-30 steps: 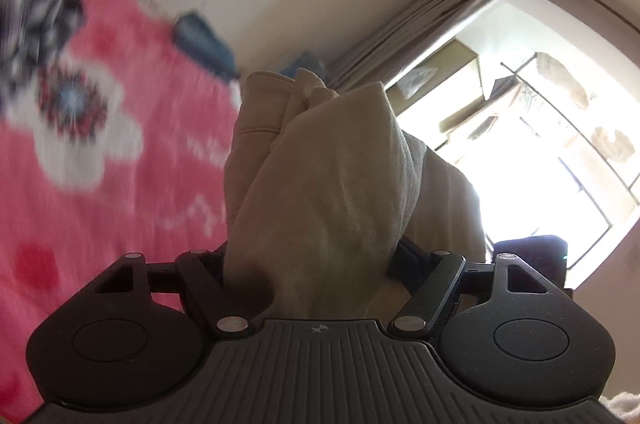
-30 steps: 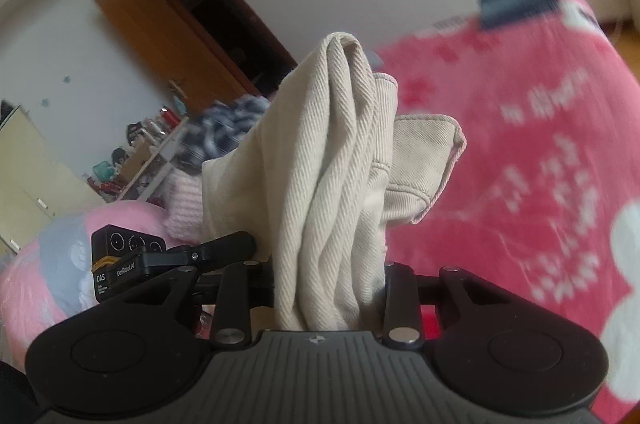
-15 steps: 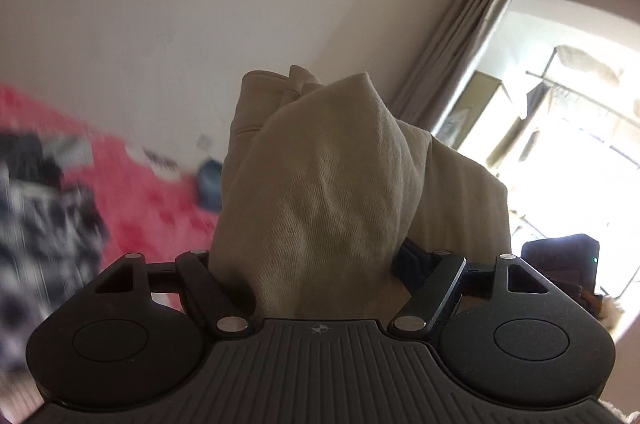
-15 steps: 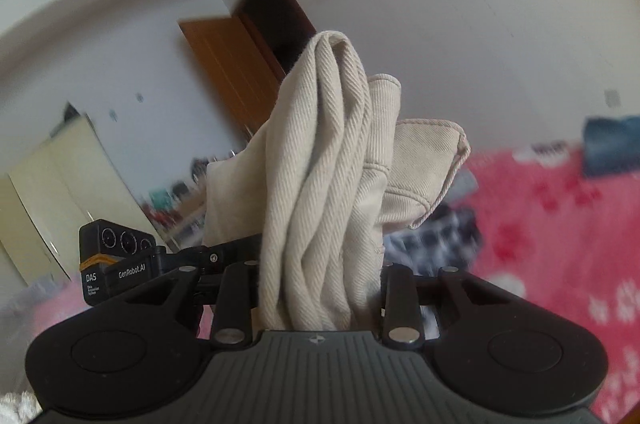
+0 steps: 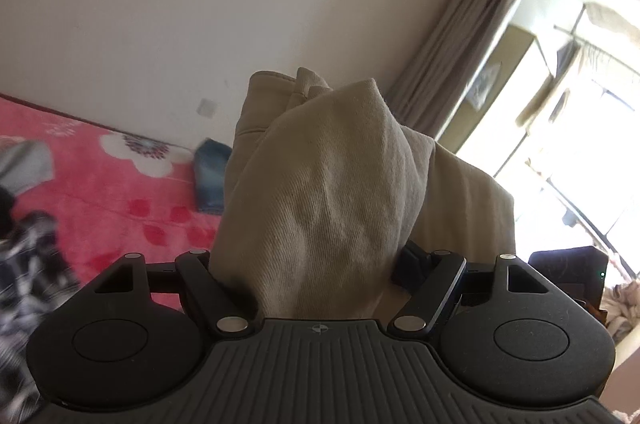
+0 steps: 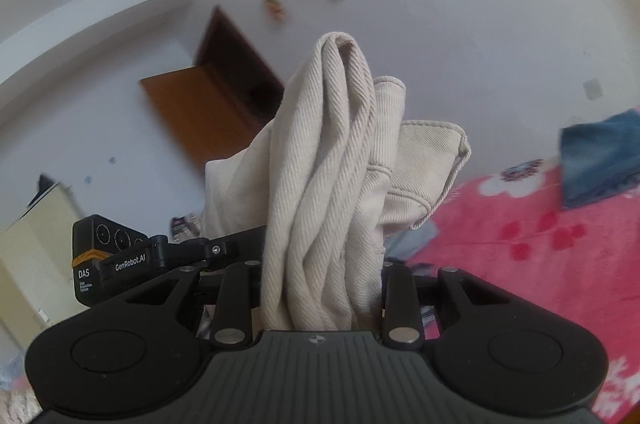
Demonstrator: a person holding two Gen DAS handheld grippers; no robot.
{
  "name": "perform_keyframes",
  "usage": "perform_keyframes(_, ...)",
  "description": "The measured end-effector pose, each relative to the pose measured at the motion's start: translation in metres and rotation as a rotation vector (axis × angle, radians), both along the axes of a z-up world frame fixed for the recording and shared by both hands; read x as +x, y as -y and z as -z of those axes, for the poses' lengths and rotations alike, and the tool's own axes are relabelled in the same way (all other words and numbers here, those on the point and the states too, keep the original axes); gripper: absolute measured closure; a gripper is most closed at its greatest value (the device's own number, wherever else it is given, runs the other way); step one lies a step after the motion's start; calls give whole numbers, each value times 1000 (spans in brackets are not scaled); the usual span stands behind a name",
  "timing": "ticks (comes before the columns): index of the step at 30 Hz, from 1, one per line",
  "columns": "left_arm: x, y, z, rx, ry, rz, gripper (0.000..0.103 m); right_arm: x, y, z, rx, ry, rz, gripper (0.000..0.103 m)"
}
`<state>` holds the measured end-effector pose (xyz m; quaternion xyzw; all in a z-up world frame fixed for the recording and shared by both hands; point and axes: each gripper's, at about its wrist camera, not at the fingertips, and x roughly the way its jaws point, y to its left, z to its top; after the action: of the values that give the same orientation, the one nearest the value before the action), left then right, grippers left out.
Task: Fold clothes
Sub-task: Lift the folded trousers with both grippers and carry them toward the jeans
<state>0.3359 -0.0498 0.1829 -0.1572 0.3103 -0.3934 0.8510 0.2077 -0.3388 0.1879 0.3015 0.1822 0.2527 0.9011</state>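
Left wrist view: room w/ pale wall, curtain (image 5: 472, 36) and bright window (image 5: 580, 128) showing behind the cloth.
Bed: pink flowered blanket (image 5: 120, 208) lying below and off to the side; a blue folded garment (image 6: 596, 160) sitting on it, a dark patterned heap (image 5: 28, 264) blurring at the edge.
Task's thing: beige trousers (image 5: 328, 208), twill weave, being held up in the air off the bed, bunched in thick vertical folds btwn both claws.
Handling: judging soft and floppy, medium weight, prob. not slippery; several layers stacking up, so it's sagging wherever unsupported. Hemmed edge (image 6: 448, 160) is looking like the firmest place to grip; best taking hold at seams/corners, not mid-panel.
Left claw (image 5: 320, 264): clamping on a fat wad of the trousers, fingers hidden by cloth.
Right claw (image 6: 320, 264): pinching a ribbed bundle of the same trousers; the other claw's body w/ its label showing just beside it.
Stage: can't tell which fold this is.
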Motion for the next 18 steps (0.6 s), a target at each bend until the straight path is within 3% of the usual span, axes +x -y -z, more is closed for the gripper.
perform_keyframes(5,38,37,-9,60,-46,68,29,21,42,7,82,-53,69,70)
perform_keyframes(9,53,49,-14,72,-160,77,29,30,64,10,151,-127,107,70)
perform_keyframes(13,82,58,-6,83,-252,74,29,49,72,1,135,-222,154,70)
perform_keyframes(18,110,55,1,29,-323,72,28,76,67,-15,83,-328,202,70)
